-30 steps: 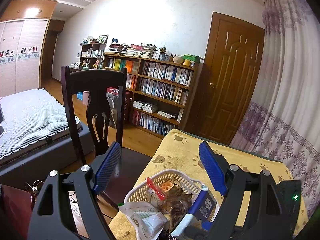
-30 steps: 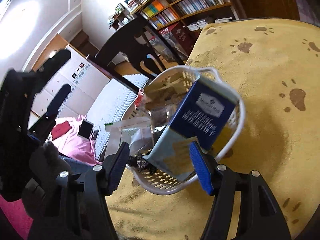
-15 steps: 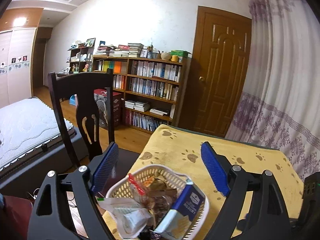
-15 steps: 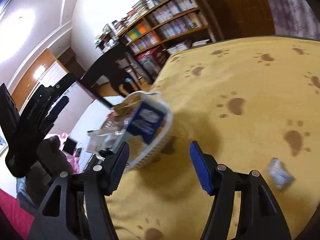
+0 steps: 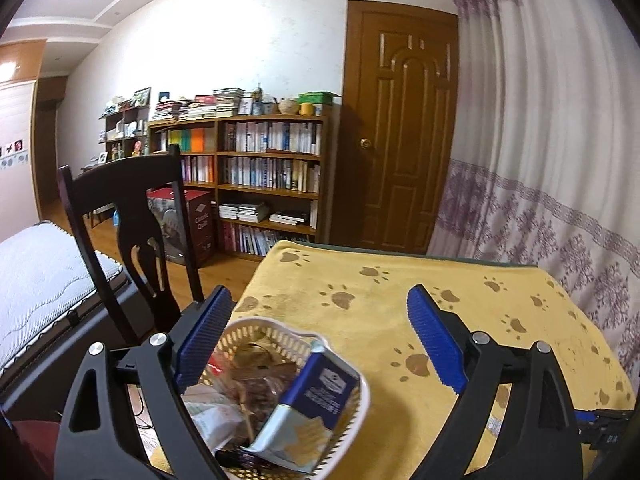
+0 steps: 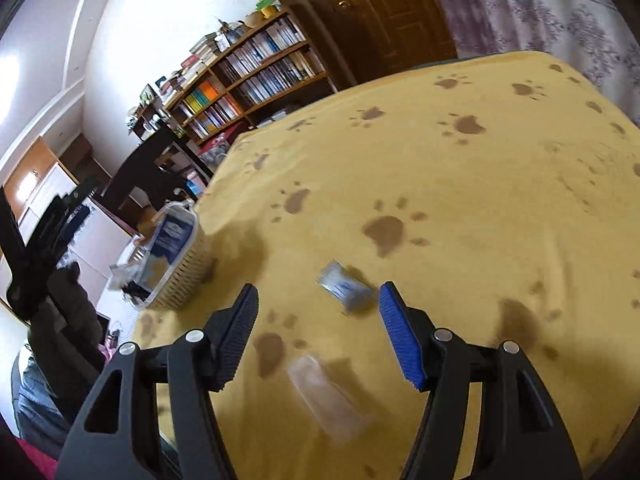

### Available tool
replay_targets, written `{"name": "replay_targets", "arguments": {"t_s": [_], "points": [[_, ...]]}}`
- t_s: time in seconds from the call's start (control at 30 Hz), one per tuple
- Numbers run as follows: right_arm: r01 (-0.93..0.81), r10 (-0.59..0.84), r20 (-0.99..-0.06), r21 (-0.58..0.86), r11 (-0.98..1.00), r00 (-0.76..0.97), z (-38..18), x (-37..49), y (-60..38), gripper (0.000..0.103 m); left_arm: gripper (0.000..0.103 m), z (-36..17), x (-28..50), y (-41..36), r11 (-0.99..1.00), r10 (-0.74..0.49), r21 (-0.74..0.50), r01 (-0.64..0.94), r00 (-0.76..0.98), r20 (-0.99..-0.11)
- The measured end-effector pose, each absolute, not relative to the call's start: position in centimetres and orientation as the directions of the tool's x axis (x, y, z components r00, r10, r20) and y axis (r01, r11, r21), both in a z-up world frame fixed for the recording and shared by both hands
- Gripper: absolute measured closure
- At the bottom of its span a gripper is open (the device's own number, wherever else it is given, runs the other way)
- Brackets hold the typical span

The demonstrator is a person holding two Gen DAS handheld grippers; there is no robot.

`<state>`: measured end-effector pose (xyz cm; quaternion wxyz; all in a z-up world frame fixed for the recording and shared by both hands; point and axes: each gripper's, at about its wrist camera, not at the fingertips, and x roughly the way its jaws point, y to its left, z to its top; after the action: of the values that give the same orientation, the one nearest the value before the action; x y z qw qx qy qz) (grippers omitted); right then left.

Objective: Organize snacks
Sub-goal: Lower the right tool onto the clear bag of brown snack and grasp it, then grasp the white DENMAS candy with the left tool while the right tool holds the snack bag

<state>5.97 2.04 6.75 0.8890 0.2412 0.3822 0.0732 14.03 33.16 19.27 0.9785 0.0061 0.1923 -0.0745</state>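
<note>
A white plastic basket [image 5: 352, 420] [image 6: 188, 276] full of snacks stands at the table's near left corner. A blue box [image 5: 320, 388] [image 6: 172, 236] leans in it beside brown and white wrappers [image 5: 248, 384]. My left gripper [image 5: 316, 340] hangs open above the basket, holding nothing. My right gripper [image 6: 318, 330] is open over the yellow paw-print cloth [image 6: 460, 184]. A small blue-grey packet [image 6: 344, 286] lies just ahead of it, near the right finger. A clear wrapper [image 6: 324, 396] lies below, between the fingers.
A dark wooden chair [image 5: 132, 208] stands left of the table, with a bed [image 5: 36, 272] beyond it. A bookcase [image 5: 256, 176] and a wooden door [image 5: 400, 132] line the far wall. A curtain [image 5: 552, 152] hangs along the table's right side.
My right gripper has swung away from the basket to the right, over the open cloth and two loose packets. The left gripper has turned slightly right, still above the basket.
</note>
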Motion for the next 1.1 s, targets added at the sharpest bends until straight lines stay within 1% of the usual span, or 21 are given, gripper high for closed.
{"name": "replay_targets", "arguments": {"t_s": [0.2,0.33,0.5,0.63,0.73,0.8,0.87,0.97,1.1], "points": [[-0.037,0.315,-0.696,0.383,0.923,0.645,5.0,3.9,4.2,0.039,0.011,19.0,13.8,31.7,0.983,-0.163,0.011,0.181,0.907,-0.388],[-0.128,0.273,-0.728,0.25,0.96,0.629,4.0,3.2,7.3,0.039,0.01,18.8,13.7,31.2,0.98,-0.172,0.022,0.196,0.904,-0.39],[-0.191,0.206,-0.755,0.109,0.976,0.622,2.8,3.3,9.6,0.039,0.01,18.5,13.8,30.7,0.977,-0.181,0.029,0.21,0.898,-0.401],[-0.189,0.172,-0.786,0.071,0.979,0.594,1.4,4.0,9.9,0.04,0.01,18.3,13.8,30.3,0.974,-0.187,0.039,0.221,0.893,-0.409],[-0.188,0.131,-0.79,0.021,0.982,0.599,1.1,3.7,10.1,0.05,0.01,18.0,13.9,30.0,0.972,-0.194,0.043,0.232,0.888,-0.417],[-0.191,0.12,-0.789,0.004,0.982,0.602,1.2,3.5,10.2,0.061,0.01,17.7,13.8,29.5,0.968,-0.202,0.05,0.246,0.882,-0.426],[-0.186,0.104,-0.789,-0.014,0.983,0.606,1.3,3.2,10.3,0.069,0.01,17.4,13.9,29.0,0.964,-0.213,0.054,0.262,0.875,-0.435],[-0.167,0.086,-0.787,-0.022,0.986,0.611,1.4,2.9,10.3,0.072,0.01,16.8,13.9,27.9,0.955,-0.229,0.067,0.289,0.861,-0.454],[-0.119,0.059,-0.784,-0.019,0.993,0.618,1.5,2.6,9.5,0.072,0.01,15.5,14.0,26.1,0.939,-0.256,0.082,0.335,0.836,-0.485]]}}
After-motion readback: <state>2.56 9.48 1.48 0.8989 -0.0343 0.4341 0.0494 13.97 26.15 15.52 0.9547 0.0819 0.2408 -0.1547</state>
